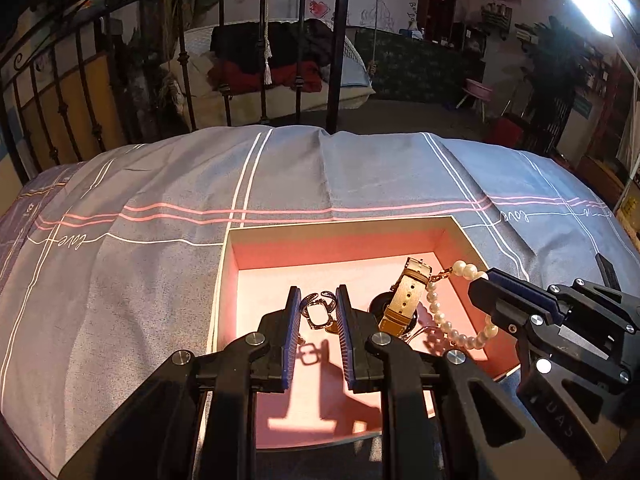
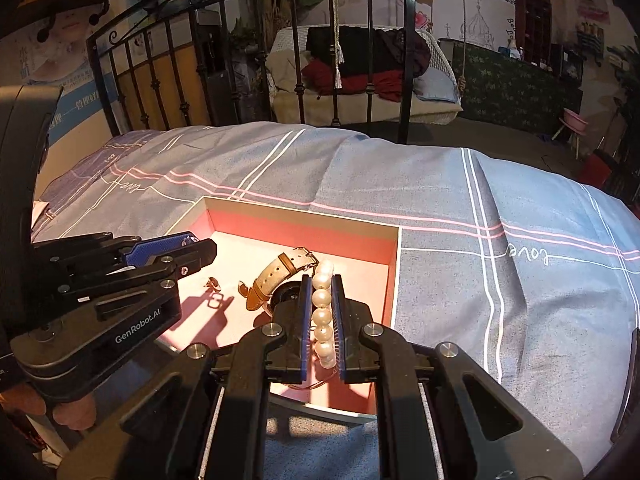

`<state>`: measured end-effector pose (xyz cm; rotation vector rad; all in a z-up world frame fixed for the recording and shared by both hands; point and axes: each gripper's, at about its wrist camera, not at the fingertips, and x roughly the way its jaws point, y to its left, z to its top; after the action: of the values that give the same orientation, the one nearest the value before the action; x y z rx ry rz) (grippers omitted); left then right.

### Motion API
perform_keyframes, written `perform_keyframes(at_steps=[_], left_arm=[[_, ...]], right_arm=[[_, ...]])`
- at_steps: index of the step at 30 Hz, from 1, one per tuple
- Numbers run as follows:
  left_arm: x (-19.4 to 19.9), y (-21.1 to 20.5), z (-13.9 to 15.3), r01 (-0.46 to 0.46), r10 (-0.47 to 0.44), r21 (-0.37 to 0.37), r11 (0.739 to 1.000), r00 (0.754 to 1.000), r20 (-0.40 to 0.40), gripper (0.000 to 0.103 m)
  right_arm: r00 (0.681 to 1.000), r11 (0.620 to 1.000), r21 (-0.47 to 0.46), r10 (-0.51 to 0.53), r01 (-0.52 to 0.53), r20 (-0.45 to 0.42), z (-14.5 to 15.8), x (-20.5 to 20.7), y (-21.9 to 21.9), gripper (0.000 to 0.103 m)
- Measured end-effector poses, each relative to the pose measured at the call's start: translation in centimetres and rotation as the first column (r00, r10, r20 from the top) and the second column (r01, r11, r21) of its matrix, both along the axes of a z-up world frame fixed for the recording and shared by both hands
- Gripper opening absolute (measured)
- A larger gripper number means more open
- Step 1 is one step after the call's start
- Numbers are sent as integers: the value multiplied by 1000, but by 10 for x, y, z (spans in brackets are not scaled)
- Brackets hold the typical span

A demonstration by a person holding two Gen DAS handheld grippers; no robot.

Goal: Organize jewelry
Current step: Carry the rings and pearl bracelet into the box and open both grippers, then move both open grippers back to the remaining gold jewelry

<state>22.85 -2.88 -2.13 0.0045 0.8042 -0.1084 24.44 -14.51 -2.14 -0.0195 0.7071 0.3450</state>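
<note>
R gripper [image 2: 322,312] jaws clamp pearl strand [image 2: 323,312] | over pink box [image 2: 394,276] | watch [image 2: 280,276] inside
</note>
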Motion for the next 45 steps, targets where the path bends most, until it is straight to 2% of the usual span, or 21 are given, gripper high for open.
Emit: perform_keyframes(at_steps=[9, 29, 31, 36, 37, 39, 40, 41, 45], left_arm=[[7, -2, -12, -2, 3, 27, 1000, 1000, -26, 17], [12, 1, -22, -23, 27, 66, 998, 998, -57, 18], [12, 1, -22, -22, 26, 69, 997, 998, -60, 21], [9, 2, -18, -30, 33, 66, 997, 998, -48, 40], [8, 3, -16, -34, 37, 59, 998, 998, -44, 48], [4, 6, -11, -42, 43, 45, 998, 999, -27, 53], [2, 7, -9, -46, 47, 42, 998, 999, -19, 56], [-1, 8, -6, -48, 49, 39, 998, 999, -9, 59], [-18, 15, 9, -45, 45, 8, 999, 999, 27, 60]], right_arm=[[1000, 999, -36, 11, -12, -22, -16, 4, 9, 10], [999, 997, -77, 25, -28, -42, -21, 3, 12, 10], [999, 996, -80, 28, -31, -43, -22, 3, 12, 10], [999, 996, -86, 27, -31, -42, -20, -1, 12, 11], [999, 996, -88, 26, -30, -42, -20, -1, 12, 12], [999, 996, -84, 25, -28, -36, -19, -5, 10, 36], [1000, 996, -85, 19, -20, -22, -17, -8, 9, 66], [1000, 996, -90, 9, -9, 2, -14, -13, 8, 76], [998, 996, -93, 7, -1, 60, 0, -36, 1, 77]])
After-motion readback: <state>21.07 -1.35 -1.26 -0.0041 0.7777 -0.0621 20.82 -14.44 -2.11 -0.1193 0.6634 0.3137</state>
